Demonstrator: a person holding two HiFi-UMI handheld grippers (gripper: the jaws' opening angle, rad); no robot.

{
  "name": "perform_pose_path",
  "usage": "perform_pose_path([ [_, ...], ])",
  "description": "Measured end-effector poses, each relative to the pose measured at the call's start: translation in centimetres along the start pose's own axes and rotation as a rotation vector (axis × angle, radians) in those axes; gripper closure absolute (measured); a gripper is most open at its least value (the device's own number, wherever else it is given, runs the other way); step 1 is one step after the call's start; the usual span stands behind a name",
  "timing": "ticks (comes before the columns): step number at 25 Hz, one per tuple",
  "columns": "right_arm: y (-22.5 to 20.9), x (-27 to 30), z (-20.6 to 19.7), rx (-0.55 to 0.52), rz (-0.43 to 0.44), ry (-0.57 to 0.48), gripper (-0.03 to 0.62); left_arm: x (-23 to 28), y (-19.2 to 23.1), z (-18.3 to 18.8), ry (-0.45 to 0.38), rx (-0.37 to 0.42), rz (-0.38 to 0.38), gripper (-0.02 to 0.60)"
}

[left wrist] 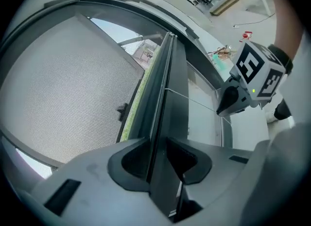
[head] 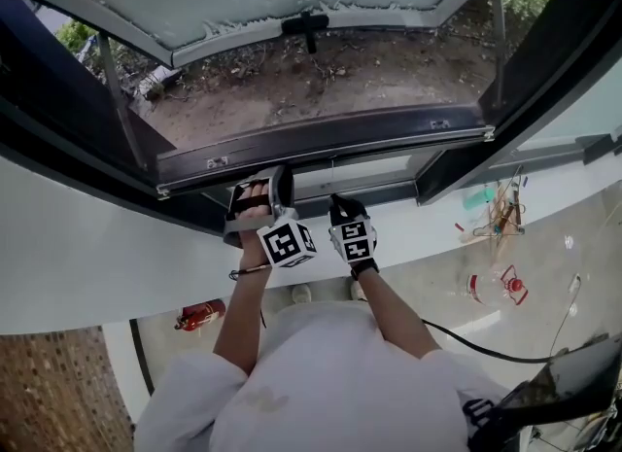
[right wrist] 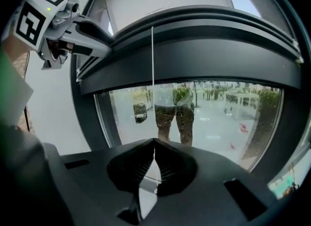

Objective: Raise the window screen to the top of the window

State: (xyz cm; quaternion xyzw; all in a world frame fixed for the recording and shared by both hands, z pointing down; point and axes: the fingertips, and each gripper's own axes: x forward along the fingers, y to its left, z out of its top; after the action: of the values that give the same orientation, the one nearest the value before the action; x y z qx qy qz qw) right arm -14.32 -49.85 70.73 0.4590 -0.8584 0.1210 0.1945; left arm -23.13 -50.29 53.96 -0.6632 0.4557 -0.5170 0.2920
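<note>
Jaws of the left gripper [left wrist: 156,143] clamped the dark screen rail [left wrist: 166,81]; to its right, jaws of the right gripper [right wrist: 154,143] met, apparently pinching a thin white cord [right wrist: 152,64].

Bright daylight pours through open window [head: 544,61]; white wall [head: 87,246] below it evenly lit. Lower pane [right wrist: 204,118] mirrors room. Gripper views fisheye-warped, black corners, near foreground soft.
</note>
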Motion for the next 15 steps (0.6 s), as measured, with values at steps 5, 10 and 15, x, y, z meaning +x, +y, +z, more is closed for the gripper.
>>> perform_pose_path([
  [5,0.7,0.3,-0.6,-0.064,0.007,0.011,0.587,0.2,0.0,-0.1,0.002,0.013,0.006,0.476],
  [10,1.1,0.8,-0.4,-0.071,0.003,0.017,0.588,0.1,-0.1,-0.1,0.0,0.007,0.007,0.476],
  [15,0.9,1.1,-0.3,-0.031,0.011,0.013,0.589,0.0,-0.1,0.0,0.007,0.005,0.013,0.479],
])
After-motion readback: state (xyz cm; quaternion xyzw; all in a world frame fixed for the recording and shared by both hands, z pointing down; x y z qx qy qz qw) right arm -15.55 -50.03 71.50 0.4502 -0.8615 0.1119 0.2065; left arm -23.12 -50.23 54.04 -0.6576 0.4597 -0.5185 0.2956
